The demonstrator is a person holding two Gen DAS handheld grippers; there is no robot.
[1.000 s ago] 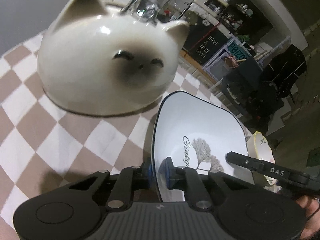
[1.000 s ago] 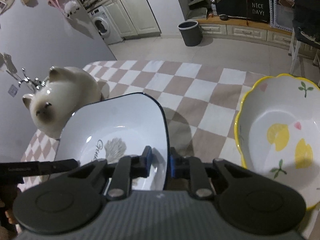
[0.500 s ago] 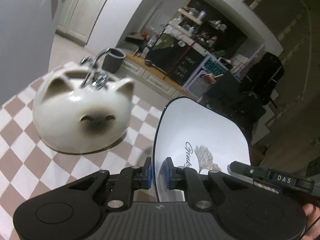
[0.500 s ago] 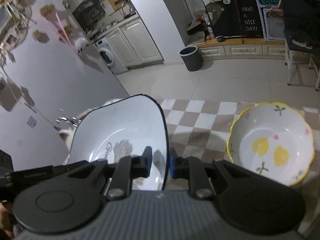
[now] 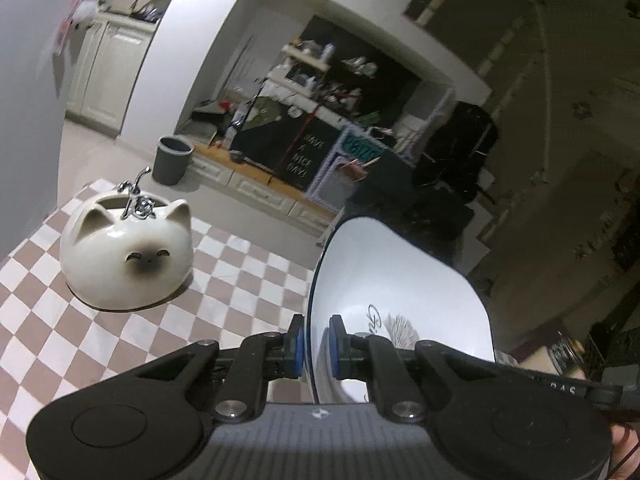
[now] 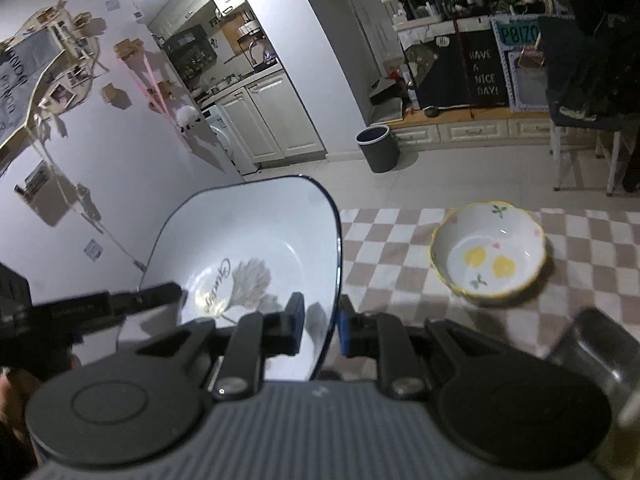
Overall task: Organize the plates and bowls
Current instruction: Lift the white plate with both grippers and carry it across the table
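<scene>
1. While both claws clamp its rim, the white square plate (image 6: 248,240) hangs above the checkered desk (image 6: 392,264): left claw (image 5: 316,346) on one edge, right claw (image 6: 320,326) on the opposite.
2. Lemon-print bowl (image 6: 488,252) sits on desk, well apart.
3. Cat-shaped ceramic holder (image 5: 126,258) rests on desk too.

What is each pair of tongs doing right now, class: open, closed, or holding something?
Left tongs: closed on the rim of the white dish.
Right tongs: closed on the same white dish's opposite rim.

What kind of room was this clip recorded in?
Most likely a home dining area opening onto a kitchen: a table under a checkered tablecloth, white kitchen cabinets with a washing machine beside them, and a grey waste bin on the tiled floor.
</scene>
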